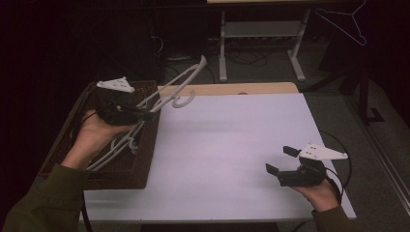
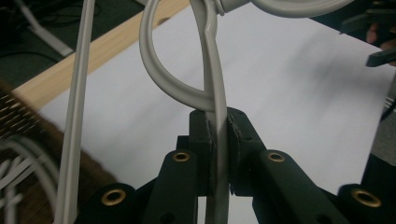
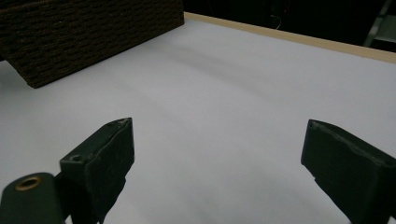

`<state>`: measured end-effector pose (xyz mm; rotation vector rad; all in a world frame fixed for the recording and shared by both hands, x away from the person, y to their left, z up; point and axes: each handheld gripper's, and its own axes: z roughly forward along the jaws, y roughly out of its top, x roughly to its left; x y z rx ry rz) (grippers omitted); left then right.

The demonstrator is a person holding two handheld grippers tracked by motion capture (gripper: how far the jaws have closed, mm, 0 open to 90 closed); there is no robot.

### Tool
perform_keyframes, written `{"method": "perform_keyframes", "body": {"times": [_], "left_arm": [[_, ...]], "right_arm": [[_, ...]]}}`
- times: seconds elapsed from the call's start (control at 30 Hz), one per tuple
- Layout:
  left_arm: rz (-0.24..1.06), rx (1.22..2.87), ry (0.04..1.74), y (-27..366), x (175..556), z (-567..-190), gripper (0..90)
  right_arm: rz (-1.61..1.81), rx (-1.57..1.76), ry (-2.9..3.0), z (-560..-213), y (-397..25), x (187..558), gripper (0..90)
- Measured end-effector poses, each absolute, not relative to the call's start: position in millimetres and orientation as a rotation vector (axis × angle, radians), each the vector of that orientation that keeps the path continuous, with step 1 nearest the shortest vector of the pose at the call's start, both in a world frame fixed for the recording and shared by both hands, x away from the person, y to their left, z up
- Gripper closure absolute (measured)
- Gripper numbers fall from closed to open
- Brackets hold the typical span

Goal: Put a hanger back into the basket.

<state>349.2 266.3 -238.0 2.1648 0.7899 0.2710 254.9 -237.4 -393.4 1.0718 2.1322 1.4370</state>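
Observation:
A white plastic hanger is lifted above the left part of the table, its hook pointing toward the white tabletop. My left gripper is shut on it; in the left gripper view the jaws pinch the hanger's neck just below the hook loop. More white hangers lie in the brown woven basket under the left hand. My right gripper hovers open over the table's near right part, nothing between its fingers.
The white table has a wooden strip along its far edge. The basket's side shows in the right gripper view. Behind the table stand white desk legs, and a wire hanger hangs at the far right.

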Motion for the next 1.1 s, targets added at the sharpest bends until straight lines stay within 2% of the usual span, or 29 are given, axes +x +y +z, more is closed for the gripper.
{"method": "perform_keyframes", "body": {"times": [0.33,0.7,1.1], "left_arm": [[0.342,2.146,0.893,323.3,344.5,-240.5,82.2],[0.363,2.151,0.994,376.2,334.9,-261.5,82.2],[0.375,2.193,1.061,401.8,325.6,-285.0,82.3]], "right_arm": [[1.435,1.071,2.123,-392.9,-238.3,255.0,9.0],[1.426,1.073,2.121,-392.6,-238.4,255.0,9.0],[1.416,1.084,2.116,-392.6,-239.7,255.2,9.1]]}}
